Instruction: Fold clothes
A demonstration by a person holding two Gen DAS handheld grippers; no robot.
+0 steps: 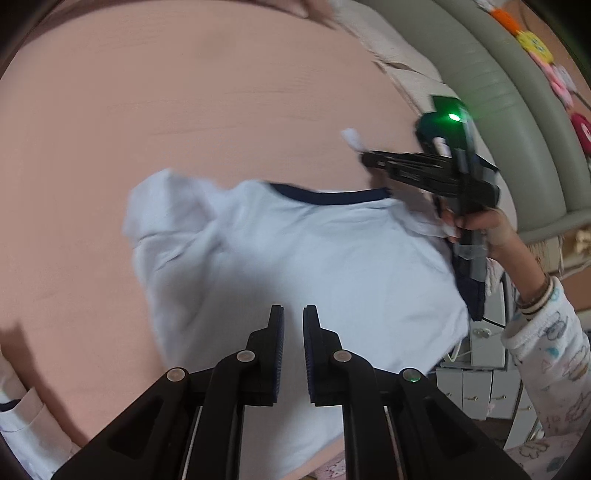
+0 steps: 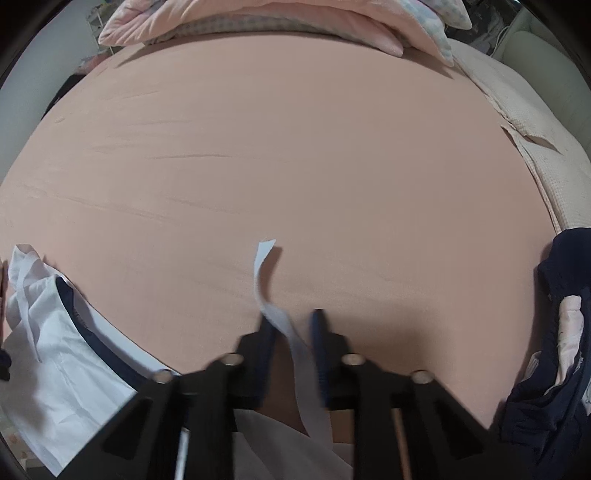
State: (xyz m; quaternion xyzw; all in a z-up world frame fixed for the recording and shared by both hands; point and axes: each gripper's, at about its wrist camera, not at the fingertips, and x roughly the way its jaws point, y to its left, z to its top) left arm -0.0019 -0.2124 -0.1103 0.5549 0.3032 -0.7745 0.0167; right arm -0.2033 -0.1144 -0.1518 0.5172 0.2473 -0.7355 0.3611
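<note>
A white T-shirt (image 1: 314,258) with a navy collar (image 1: 325,195) lies rumpled on the pink bed sheet (image 1: 184,110); its left part also shows in the right wrist view as the T-shirt (image 2: 55,350). My left gripper (image 1: 293,314) hovers over the shirt's lower middle, its jaws almost together with nothing between them. My right gripper (image 1: 369,160), held in a hand (image 1: 484,221), is beyond the collar at the right. It is shut on a narrow white strip of cloth (image 2: 264,273) that runs between its blurred fingers and sticks out past the right gripper (image 2: 292,319).
A grey-green padded headboard (image 1: 517,129) and a cream blanket (image 2: 535,155) border the sheet. Folded quilts (image 2: 258,22) lie at the far end. A dark navy garment (image 2: 554,332) sits at the right, another white garment (image 1: 14,417) at the left edge, white drawers (image 1: 476,391) beside the bed.
</note>
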